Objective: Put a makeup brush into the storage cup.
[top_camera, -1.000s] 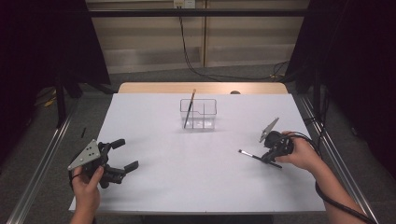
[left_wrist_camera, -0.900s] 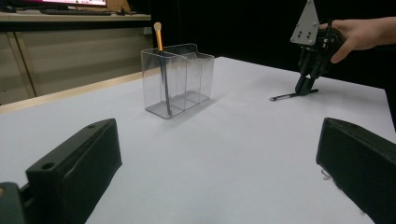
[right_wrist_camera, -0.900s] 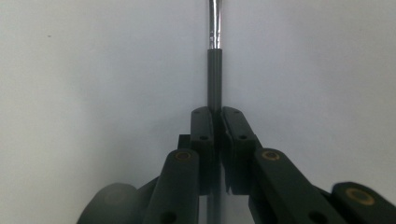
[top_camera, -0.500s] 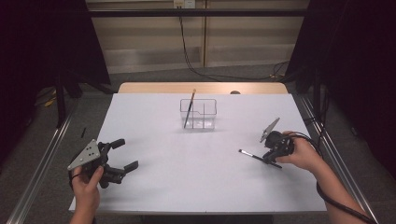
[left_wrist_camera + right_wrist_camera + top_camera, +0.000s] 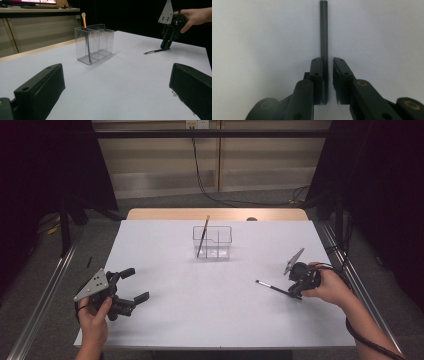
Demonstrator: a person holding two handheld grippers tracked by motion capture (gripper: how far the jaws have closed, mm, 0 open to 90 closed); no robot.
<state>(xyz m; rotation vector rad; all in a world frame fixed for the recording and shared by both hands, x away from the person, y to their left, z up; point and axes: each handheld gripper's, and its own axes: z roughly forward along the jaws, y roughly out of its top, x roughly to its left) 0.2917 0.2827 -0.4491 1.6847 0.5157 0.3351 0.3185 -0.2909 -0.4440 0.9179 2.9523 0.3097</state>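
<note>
Two brushes counted. One black brush [image 5: 273, 288] flat on counter [image 5: 200, 320] at 4 o'clock from clear organizer [image 5: 213, 242]. Right gripper [image 5: 327, 82] straddles its handle, jaws just eased apart, left pad seemingly touching, gap on other side: released. One orange-tipped brush [image 5: 202, 236] upright in organizer. Left gripper [image 5: 131, 285] wide open, empty, at 8 o'clock.

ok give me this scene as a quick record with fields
surface: white table
holder: clear organiser, upright, mid table
in holder: orange-handled brush, leaning in the compartment at the left of the high view
loose item: dark stick, flat on the table
right gripper: jaws astride the stick's end, just been opening, slight gap
left gripper: wide open, empty
</note>
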